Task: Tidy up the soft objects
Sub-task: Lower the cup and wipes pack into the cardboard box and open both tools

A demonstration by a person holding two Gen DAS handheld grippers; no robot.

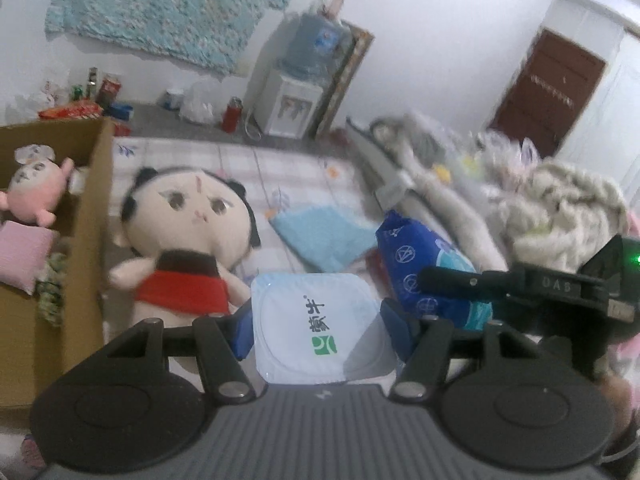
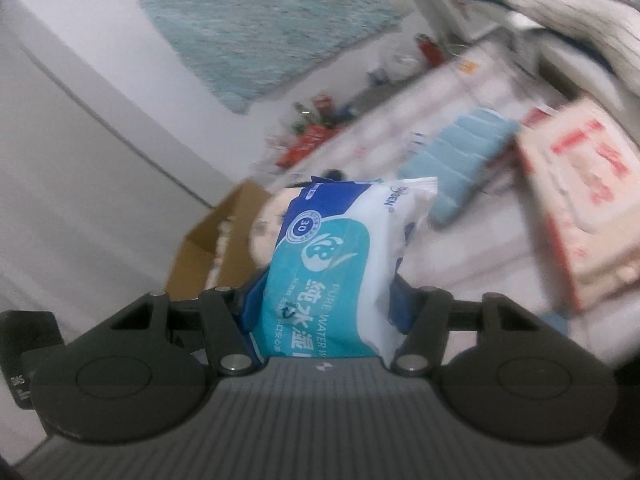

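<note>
My left gripper [image 1: 316, 328] is shut on a white pouch with a green logo [image 1: 316, 324], held above the bed. My right gripper [image 2: 326, 300] is shut on a blue and teal wet-wipes pack [image 2: 340, 252]; that pack and gripper also show at the right of the left wrist view [image 1: 428, 268]. A big-headed plush doll in a red top [image 1: 188, 240] lies on the bed beside an open cardboard box [image 1: 80, 280]. The box holds a pink plush [image 1: 32, 188], a pink cushion [image 1: 24, 256] and other soft items. The box also shows blurred in the right wrist view [image 2: 200, 248].
A folded light-blue cloth [image 1: 324, 236] lies on the patterned bedsheet [image 1: 288, 168]. Grey and cream clothes and blankets [image 1: 552, 208] are piled at the right. A red-printed flat package [image 2: 576, 200] lies on the bed. A water dispenser [image 1: 296, 92] stands by the far wall.
</note>
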